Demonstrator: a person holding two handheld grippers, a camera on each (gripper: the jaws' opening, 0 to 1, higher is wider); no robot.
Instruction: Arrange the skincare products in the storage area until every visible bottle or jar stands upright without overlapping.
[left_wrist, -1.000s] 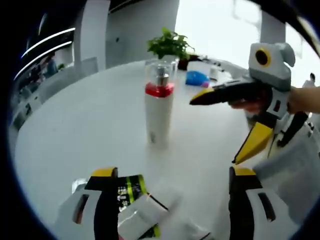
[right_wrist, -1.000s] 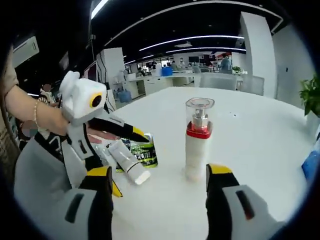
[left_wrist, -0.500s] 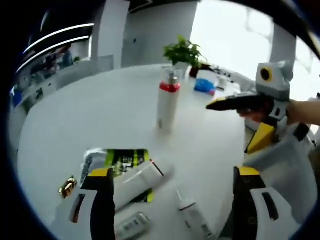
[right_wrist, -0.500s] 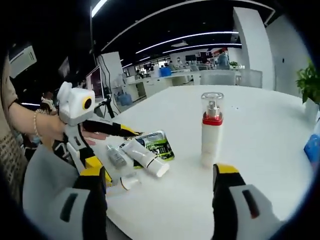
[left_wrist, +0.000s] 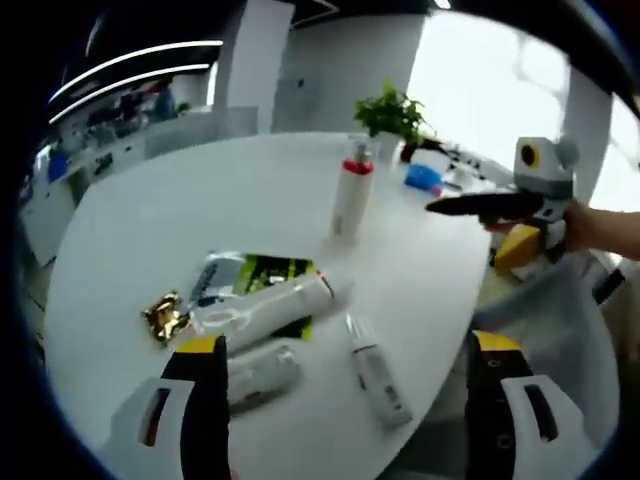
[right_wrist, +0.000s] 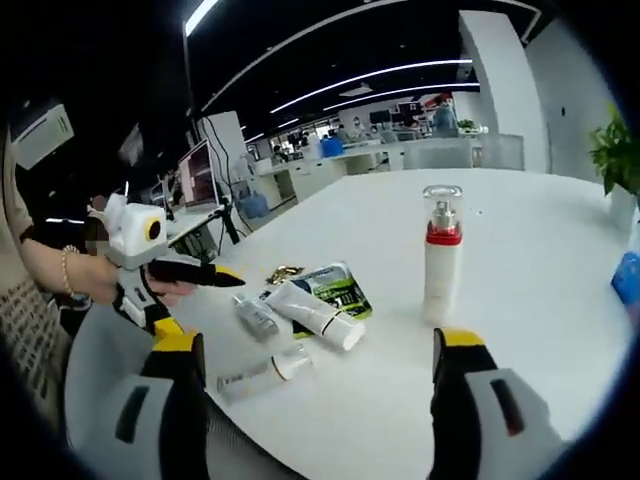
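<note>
A white pump bottle with a red collar and clear cap (left_wrist: 351, 198) stands beyond a green-and-black printed sachet (left_wrist: 262, 283) on the white round worktop (left_wrist: 150, 220).

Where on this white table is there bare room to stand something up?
Bare table surrounds the upright pump bottle, especially behind it. It is crowded by the near edge, where tubes and sachets lie overlapping.

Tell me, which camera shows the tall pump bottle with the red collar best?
The right gripper view: the pump bottle stands upright, near and sharp, clear cap and red collar plain. In the left gripper view the same bottle is farther off, smaller and blurrier, in front of a potted plant.
</note>
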